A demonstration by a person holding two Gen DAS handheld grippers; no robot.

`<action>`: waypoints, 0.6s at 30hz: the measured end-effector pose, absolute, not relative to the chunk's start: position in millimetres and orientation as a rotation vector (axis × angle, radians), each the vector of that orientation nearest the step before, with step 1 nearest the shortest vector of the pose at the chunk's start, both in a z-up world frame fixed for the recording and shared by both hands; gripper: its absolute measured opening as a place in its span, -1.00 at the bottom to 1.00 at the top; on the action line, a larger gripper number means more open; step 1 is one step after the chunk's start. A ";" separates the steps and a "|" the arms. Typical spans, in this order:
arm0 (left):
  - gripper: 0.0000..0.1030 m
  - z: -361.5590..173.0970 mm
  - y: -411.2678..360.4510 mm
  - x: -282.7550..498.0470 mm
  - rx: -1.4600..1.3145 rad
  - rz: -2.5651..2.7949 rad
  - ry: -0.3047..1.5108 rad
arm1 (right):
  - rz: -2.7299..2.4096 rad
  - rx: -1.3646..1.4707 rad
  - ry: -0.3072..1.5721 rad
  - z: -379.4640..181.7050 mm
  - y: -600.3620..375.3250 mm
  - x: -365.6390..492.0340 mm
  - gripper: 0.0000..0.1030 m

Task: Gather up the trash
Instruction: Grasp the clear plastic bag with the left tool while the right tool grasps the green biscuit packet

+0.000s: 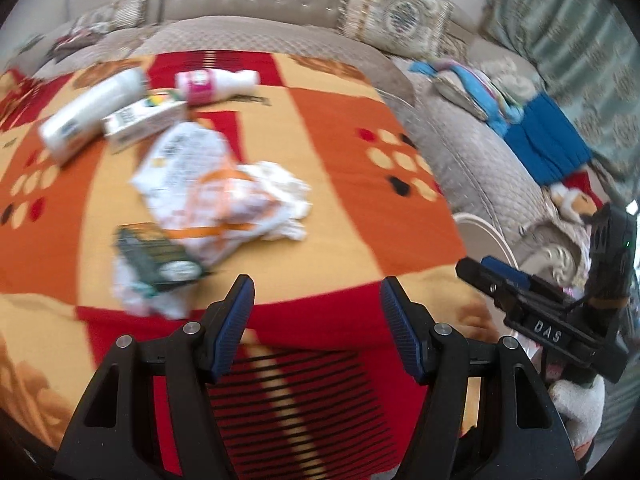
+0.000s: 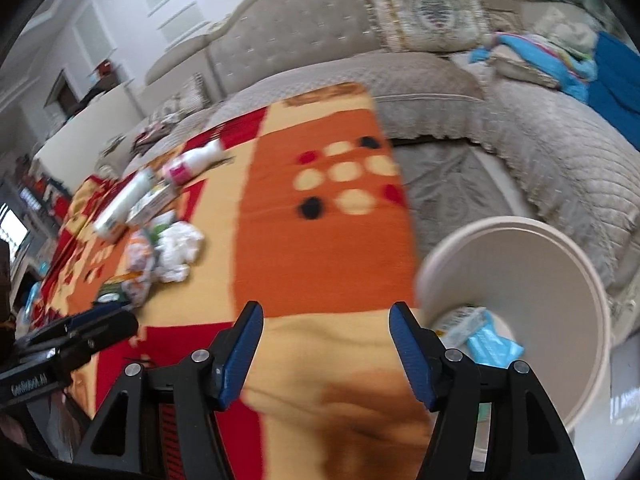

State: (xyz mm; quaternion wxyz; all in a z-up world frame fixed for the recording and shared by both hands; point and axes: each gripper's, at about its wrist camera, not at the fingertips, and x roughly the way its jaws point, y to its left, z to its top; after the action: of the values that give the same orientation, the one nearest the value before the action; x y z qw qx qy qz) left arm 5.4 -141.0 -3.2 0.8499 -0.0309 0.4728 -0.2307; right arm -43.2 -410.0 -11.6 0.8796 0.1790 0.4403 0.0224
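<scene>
White bin (image 2: 560,280) beside blanket (image 1: 340,120), both grippers (image 1: 318,328) (image 2: 326,350) apart and empty: risk of scattering crumpled wrappers (image 1: 216,200) by hasty, off-centre grab.

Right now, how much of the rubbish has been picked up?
Some is done: the white bin already holds a blue packet. Nothing is in hand: the left gripper and right gripper are both open and empty. Left on the blanket: two bottles, a carton, wrappers and crumpled tissue.

Grey quilted corner sofa (image 2: 540,168) with patterned cushions (image 1: 396,16), white panelled wall (image 2: 120,20), green curtain (image 1: 580,40), daylight.
</scene>
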 end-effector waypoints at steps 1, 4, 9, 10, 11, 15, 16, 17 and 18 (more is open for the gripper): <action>0.24 -2.3 -129.7 7.7 -0.077 -0.469 0.997 | 0.070 0.372 0.923 -11.6 -402.3 -40.0 0.23; 0.24 -0.9 -95.1 14.9 -0.109 -0.415 1.000 | 0.119 0.348 0.938 -12.3 -380.2 -29.7 0.23; 0.24 -7.0 -48.9 15.4 -0.119 -0.361 1.015 | 0.184 0.315 0.957 -14.4 -351.3 -18.7 0.23; 0.24 -11.1 -39.8 15.2 -0.115 -0.341 1.024 | 0.192 0.312 0.959 -14.3 -347.5 -17.8 0.23; 0.24 -15.5 -32.6 15.9 -0.107 -0.326 1.032 | 0.202 0.306 0.963 -15.0 -343.0 -16.6 0.23; 0.24 -26.4 -23.1 20.1 -0.111 -0.310 1.048 | 0.223 0.292 0.977 -18.1 -331.9 -11.2 0.23; 0.24 -27.6 -24.8 20.9 -0.112 -0.322 1.045 | 0.226 0.293 0.980 -18.5 -329.9 -9.8 0.23; 0.24 -29.8 -28.6 22.5 -0.101 -0.331 1.041 | 0.229 0.294 0.981 -18.4 -328.1 -9.0 0.23; 0.24 -30.8 -30.9 23.5 -0.091 -0.333 1.039 | 0.233 0.294 0.982 -18.4 -326.2 -7.8 0.23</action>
State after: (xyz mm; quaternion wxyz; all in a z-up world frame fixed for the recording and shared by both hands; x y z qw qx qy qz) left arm 23.5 -30.9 -30.8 0.8538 -0.0431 0.4941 -0.1584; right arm -7.8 -326.2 -18.4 0.8649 0.1405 0.4688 0.1112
